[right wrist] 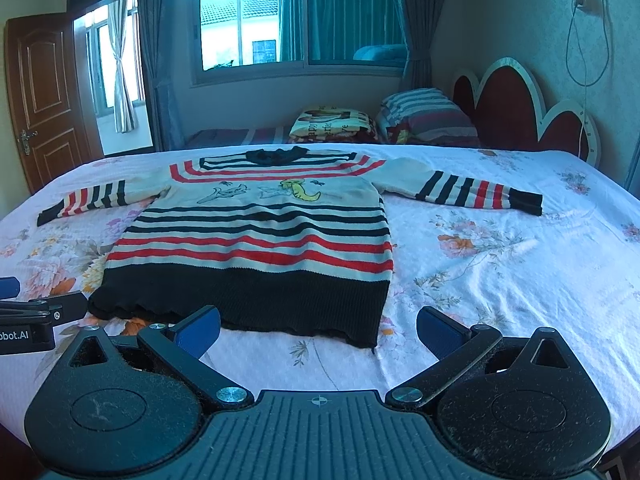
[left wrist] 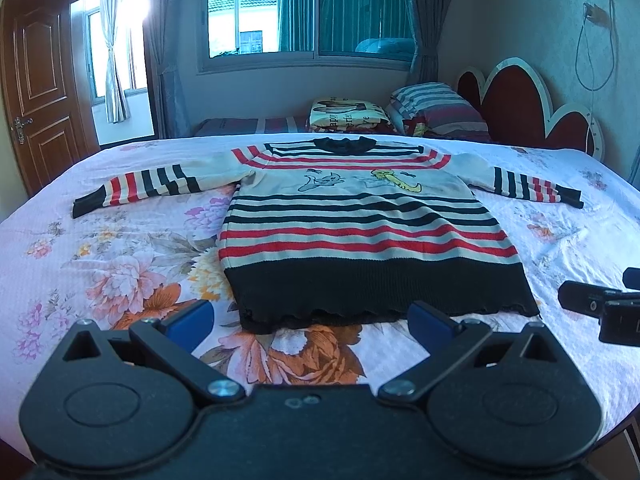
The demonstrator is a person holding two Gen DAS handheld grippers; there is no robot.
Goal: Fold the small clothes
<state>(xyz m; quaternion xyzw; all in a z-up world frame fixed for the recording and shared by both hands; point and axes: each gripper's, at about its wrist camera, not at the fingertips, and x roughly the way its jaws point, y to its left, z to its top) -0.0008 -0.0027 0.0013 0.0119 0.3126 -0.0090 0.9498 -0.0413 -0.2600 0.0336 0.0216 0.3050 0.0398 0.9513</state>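
We are holding the left claw just short of the sweater's black hem, its blue pads spread wide with nothing between them. The striped sweater is lying flat and face up on the bed's floral sheet, collar pointing toward the far side, both sleeves stretched out sideways and angling slightly down toward the cuffs. Red, black and cream bands are running across the body, with a cartoon print on the chest. We are keeping the right claw near the hem's right corner, also gaping open and empty, its pads hovering over the sheet rather than touching the knit. Each claw is showing at the edge of the other's view, so they are sitting side by side in front of the hem. Beyond the sweater, striped pillows and a folded blanket are resting by the scalloped headboard, and a wooden door is standing open at the left.
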